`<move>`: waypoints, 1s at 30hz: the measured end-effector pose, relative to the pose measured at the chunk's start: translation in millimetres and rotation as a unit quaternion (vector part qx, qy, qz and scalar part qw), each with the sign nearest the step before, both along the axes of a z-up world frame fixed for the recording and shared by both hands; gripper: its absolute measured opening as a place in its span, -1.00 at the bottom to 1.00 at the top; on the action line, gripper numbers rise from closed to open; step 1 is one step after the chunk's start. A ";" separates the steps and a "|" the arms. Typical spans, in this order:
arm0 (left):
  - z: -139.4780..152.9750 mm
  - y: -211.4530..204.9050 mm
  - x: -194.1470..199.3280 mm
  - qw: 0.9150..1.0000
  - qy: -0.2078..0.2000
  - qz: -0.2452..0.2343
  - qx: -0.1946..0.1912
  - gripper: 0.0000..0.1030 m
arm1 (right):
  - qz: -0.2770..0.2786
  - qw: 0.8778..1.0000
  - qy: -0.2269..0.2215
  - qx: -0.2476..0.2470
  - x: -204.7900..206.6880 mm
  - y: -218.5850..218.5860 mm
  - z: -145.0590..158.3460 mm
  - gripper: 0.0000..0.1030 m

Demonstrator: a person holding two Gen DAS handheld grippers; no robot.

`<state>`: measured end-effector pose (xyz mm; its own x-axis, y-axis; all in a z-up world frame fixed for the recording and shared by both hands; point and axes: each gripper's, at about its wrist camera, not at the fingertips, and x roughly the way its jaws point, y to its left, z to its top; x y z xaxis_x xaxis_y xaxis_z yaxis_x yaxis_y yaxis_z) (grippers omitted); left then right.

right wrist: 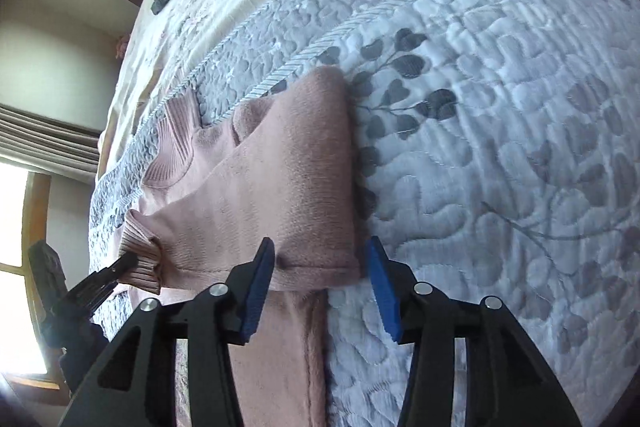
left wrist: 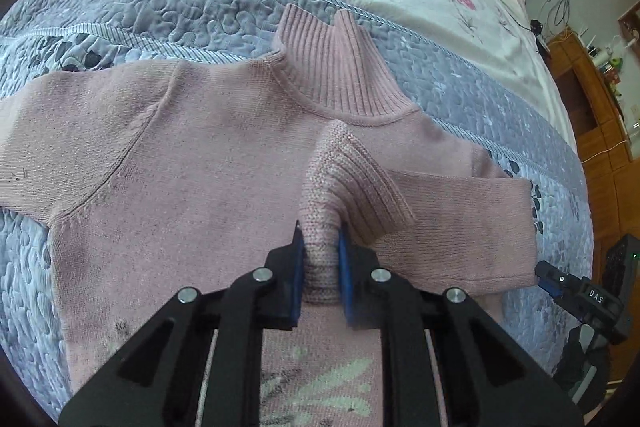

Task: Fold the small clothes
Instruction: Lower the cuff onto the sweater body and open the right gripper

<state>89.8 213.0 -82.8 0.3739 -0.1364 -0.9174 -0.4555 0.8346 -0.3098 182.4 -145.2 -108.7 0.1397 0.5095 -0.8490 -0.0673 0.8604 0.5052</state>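
**Inspector:** The pink sweater (left wrist: 168, 155) lay flat on the quilted bed (left wrist: 120, 11), collar pointing away from the left tool (left wrist: 320, 251). That tool was clamped on the sleeve cuff (left wrist: 320, 227), which was pinched up between its blue pads. The sleeve had been brought across the chest, directly ahead of the tool.

**Assistant:** And the right tool (right wrist: 320, 267)?

**Inspector:** Spread wide, holding nothing. The folded edge of the sweater sat between its pads, near the left one. The right pad was over bare quilt. I could not tell whether either pad touched the cloth.

**Assistant:** What would good practice be for this step?

**Inspector:** In my judgement, lay the cuff down flat on the chest, straight ahead of the left tool and short of the collar, then release without dragging. The ribbed cuff was bunched, so it should be lowered evenly, or a ridge will show through the later folds. The right tool could steady the folded edge just in front of it while the sleeve settles.

**Assistant:** Any risk?

**Inspector:** The knit is soft. A hasty lift could pull the layer beneath out of line.
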 end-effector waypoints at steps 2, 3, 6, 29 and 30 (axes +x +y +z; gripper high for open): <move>-4.3 8.0 -1.8 1.000 0.004 0.004 0.008 -0.74 | 0.006 0.999 0.010 -0.034 2.6 11.1 -6.8 -0.33; -8.2 11.8 -2.7 1.000 0.007 0.006 0.011 -0.74 | 0.010 0.999 0.011 -0.049 3.1 15.4 -10.1 -0.35; -25.6 22.9 -3.2 1.000 0.024 0.008 0.008 -0.71 | 0.017 0.996 0.013 -0.084 1.0 22.6 -20.5 -0.37; -52.2 -39.0 16.3 0.983 0.084 -0.111 0.118 0.13 | 0.070 0.989 -0.052 -0.118 -45.0 79.6 13.1 -0.26; -54.4 -39.4 16.3 0.982 0.084 -0.112 0.126 -0.07 | 0.073 0.989 -0.050 -0.119 -44.8 82.2 10.1 -0.26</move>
<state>106.1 173.6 -137.1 0.2001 0.0404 -0.9789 -0.2787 0.9602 -0.0173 137.6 -63.0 -98.6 0.1692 0.3183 -0.9328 -0.2386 0.9315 0.2746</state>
